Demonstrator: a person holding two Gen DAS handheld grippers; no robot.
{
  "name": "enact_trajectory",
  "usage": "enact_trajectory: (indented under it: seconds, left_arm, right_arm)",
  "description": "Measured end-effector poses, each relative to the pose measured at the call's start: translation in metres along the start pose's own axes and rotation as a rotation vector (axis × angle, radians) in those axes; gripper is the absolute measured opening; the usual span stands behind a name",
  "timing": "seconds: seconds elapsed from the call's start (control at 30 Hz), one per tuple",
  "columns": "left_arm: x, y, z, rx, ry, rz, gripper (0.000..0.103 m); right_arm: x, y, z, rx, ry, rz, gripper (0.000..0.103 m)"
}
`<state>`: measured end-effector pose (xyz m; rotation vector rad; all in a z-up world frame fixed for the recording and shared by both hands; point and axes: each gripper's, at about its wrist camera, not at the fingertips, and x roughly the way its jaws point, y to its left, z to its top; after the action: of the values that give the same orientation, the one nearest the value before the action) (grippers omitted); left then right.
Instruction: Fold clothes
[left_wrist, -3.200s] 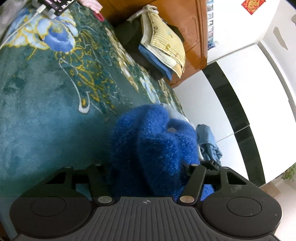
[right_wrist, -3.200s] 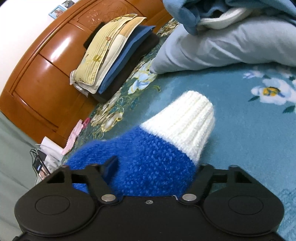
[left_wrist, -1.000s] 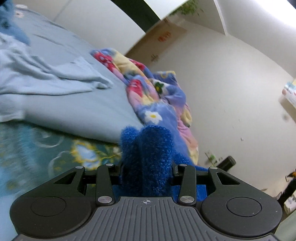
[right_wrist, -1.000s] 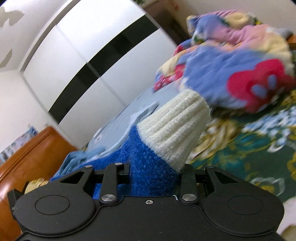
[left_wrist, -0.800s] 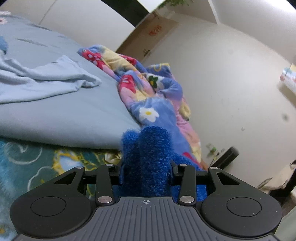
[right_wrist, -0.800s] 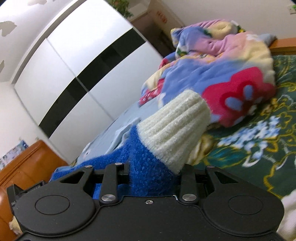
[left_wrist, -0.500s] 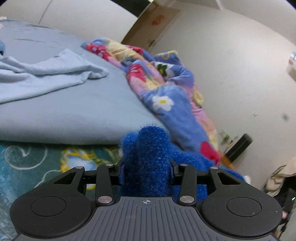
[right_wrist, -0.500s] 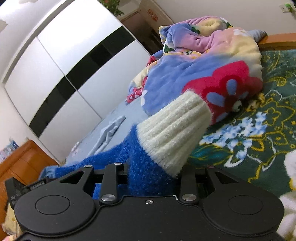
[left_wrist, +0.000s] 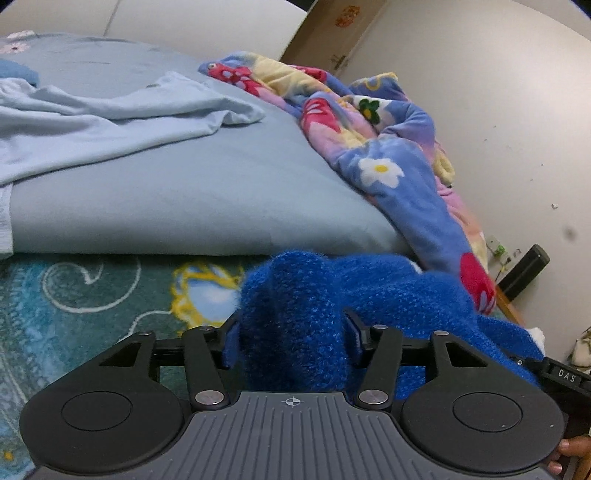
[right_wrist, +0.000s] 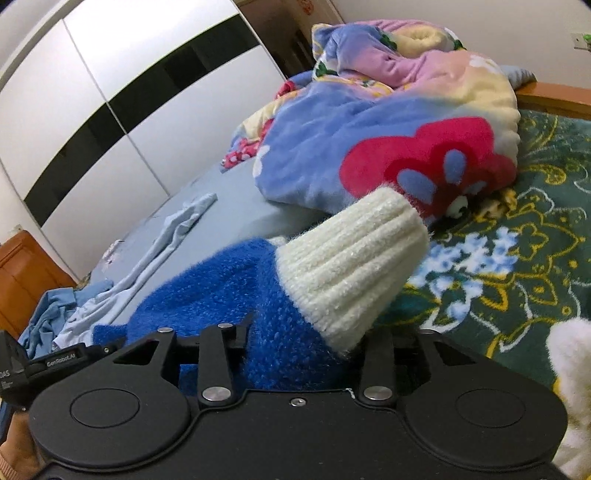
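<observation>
A fluffy blue sweater (left_wrist: 391, 295) with a white ribbed cuff (right_wrist: 351, 266) lies low over the teal flowered bedspread (left_wrist: 74, 295). In the left wrist view my left gripper (left_wrist: 291, 326) has an upright fold of the blue knit between its fingers. Its jaws are opening, and the fold still fills the gap and touches both pads. In the right wrist view my right gripper (right_wrist: 310, 332) has the sleeve just behind the cuff between its fingers. Those jaws are opening too, while the cuff still sticks up past the fingertips. The sweater's body (right_wrist: 207, 291) sags between the two grippers.
A light blue duvet (left_wrist: 177, 195) with a pale blue garment (left_wrist: 96, 114) on it lies beyond the bedspread. A flowered quilt (right_wrist: 388, 155) is heaped at the bed's end. A white wardrobe (right_wrist: 110, 66) stands behind. Something white and fluffy (right_wrist: 572, 358) shows at the right edge.
Both views have swung from the headboard side toward the flowered quilt. Both grippers have sunk closer to the bedspread with the sweater, and their jaws stand a little wider.
</observation>
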<state>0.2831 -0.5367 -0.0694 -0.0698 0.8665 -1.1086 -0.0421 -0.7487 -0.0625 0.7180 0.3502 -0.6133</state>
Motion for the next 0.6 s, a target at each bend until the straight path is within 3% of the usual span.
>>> enact_trajectory:
  seconds: [0.17, 0.37, 0.47, 0.6]
  left_arm:
    - [-0.004, -0.004, -0.002, -0.012, 0.001, 0.039, 0.055]
    - [-0.025, -0.005, -0.005, -0.036, -0.026, 0.029, 0.054]
    - [-0.041, -0.002, -0.007, -0.052, -0.038, 0.041, 0.059]
    - [-0.064, -0.002, -0.009, -0.053, -0.052, 0.073, 0.069]
  right_arm:
    - [-0.001, 0.002, 0.001, 0.001, 0.013, -0.018, 0.041]
    - [-0.008, 0.001, 0.000, 0.023, 0.012, -0.020, 0.049]
    - [-0.018, 0.002, 0.001, 0.020, 0.014, -0.022, 0.053]
    - [-0.037, 0.005, 0.004, -0.008, 0.008, -0.025, 0.066]
